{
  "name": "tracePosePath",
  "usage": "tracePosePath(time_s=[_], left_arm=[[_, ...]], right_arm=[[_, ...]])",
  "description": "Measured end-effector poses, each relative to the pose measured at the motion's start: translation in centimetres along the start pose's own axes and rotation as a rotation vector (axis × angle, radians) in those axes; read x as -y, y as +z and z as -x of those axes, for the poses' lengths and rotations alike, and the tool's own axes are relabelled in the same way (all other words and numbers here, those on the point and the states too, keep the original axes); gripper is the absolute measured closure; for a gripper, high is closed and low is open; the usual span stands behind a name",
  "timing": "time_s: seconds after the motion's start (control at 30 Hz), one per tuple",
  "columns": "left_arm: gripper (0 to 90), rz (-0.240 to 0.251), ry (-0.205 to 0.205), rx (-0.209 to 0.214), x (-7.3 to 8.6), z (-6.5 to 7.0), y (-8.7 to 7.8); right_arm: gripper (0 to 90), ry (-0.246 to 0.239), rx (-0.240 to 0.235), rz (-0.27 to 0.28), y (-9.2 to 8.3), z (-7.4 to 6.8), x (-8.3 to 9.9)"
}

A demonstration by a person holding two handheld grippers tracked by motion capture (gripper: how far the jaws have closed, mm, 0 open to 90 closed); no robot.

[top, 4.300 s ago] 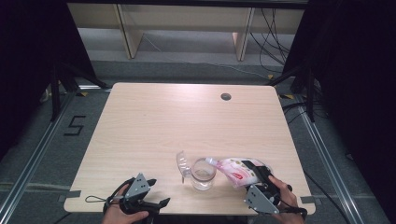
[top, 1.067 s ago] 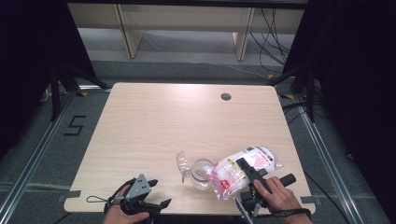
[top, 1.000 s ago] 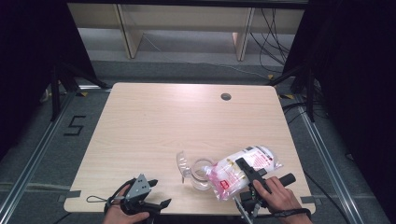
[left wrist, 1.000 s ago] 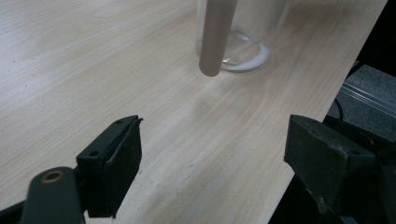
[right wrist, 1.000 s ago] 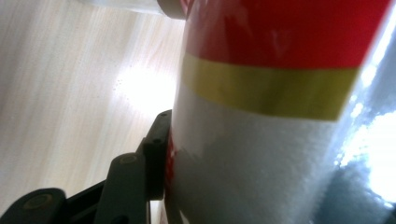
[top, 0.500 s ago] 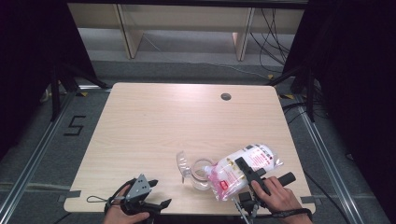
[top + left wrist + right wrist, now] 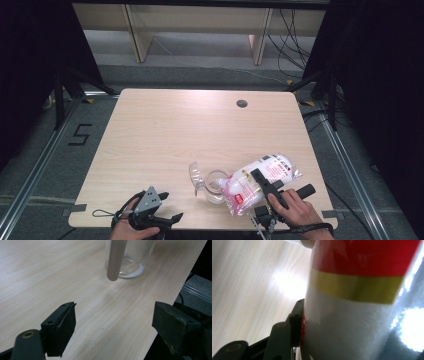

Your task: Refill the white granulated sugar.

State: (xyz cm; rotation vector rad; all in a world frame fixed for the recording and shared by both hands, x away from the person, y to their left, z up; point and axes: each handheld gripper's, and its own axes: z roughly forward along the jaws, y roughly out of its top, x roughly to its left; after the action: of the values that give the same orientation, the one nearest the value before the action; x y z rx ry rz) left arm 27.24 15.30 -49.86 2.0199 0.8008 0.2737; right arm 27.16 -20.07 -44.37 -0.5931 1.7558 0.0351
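A clear plastic bag of white powder with a red and pink label hangs tilted, its lower end at the rim of a clear glass jar near the table's front edge. My right gripper is shut on the bag; in the right gripper view one black finger presses the bag below its red and yellow bands. My left gripper rests at the front left, open with nothing between its jaws. In the left gripper view its jaws stand wide apart over bare wood, with the jar's base ahead.
A clear plastic piece sits just left of the jar. A blurred beige rod hangs in front of the jar. The wooden table has a cable hole at the far right. The table's edge is close to the left gripper.
Since the earliest frame my right gripper has turned and raised the bag, tipping it toward the jar. Over the last second nothing has visibly moved.
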Motion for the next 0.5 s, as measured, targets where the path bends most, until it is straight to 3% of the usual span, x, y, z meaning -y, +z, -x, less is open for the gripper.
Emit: tracePosePath(time_s=[0.17,0.5], left_arm=[[18.7,0.005,-0.001,0.002,0.01,-0.01,0.04],[18.6,-0.007,0.018,-0.012,-0.1,-0.15,-0.18]], right_arm=[[52.9,0.016,-0.006,-0.013,-0.09,-0.14,0.06],[53.1,0.002,0.009,-0.004,-0.05,-0.02,0.25]])
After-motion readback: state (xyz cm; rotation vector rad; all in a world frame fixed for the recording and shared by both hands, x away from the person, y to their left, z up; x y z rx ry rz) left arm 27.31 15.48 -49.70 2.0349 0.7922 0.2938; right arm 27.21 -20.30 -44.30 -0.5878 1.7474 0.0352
